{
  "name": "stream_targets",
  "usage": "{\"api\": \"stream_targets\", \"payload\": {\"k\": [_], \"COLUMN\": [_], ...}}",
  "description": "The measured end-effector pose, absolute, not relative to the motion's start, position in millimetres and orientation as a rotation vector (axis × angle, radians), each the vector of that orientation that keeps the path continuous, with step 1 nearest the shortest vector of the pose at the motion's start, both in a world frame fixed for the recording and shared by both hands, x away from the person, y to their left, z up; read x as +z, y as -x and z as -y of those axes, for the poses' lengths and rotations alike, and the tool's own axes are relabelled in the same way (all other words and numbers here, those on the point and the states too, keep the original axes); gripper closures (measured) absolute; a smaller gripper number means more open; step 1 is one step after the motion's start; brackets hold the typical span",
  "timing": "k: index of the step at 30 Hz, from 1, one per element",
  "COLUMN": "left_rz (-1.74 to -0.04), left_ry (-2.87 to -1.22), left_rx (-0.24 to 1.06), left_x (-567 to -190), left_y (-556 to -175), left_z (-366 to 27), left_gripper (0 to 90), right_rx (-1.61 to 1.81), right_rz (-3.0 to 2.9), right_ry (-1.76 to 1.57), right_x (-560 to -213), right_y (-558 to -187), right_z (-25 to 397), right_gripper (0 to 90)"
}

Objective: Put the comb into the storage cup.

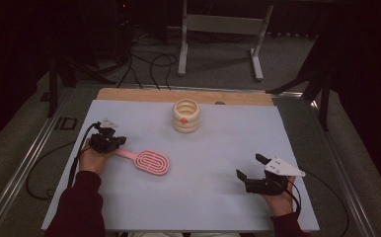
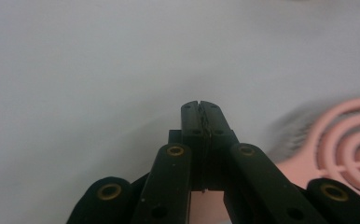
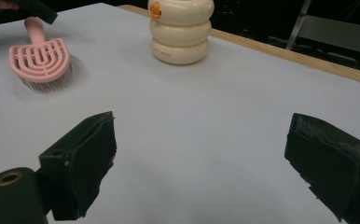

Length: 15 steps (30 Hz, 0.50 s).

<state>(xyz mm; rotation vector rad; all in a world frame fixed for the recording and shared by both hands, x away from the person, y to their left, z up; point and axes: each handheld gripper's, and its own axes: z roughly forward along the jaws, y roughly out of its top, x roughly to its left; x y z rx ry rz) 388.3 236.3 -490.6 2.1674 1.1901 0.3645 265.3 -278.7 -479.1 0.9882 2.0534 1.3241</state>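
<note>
The left gripper (image 1: 113,143) has its jaws closed on the handle of the pink brush (image 1: 151,162), which lies on the worktop (image 1: 218,148). The right gripper (image 1: 251,167) stands wide, well apart.

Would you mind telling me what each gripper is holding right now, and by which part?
The left gripper is shut on the pink brush, gripping the end of its handle. The right gripper is open and holds nothing.
</note>
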Motion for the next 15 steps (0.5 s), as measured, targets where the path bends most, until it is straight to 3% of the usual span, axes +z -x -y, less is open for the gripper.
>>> {"api": "stream_targets", "payload": {"k": [8,15], "left_rz": [-1.187,-1.194], "left_ry": [-2.234,-2.200], "left_rx": [0.272,0.280], "left_x": [-499,-499], "left_y": [-379,-365], "left_z": [-228,-231], "left_gripper": [90.0,89.8], "right_rx": [1.326,1.326], "right_rz": [-2.050,-2.054], "right_ry": [-0.988,-0.983], "right_x": [-478,-479], "right_y": [-265,-265], "right_z": [280,279], "right_gripper": [8.8,8.8]}}
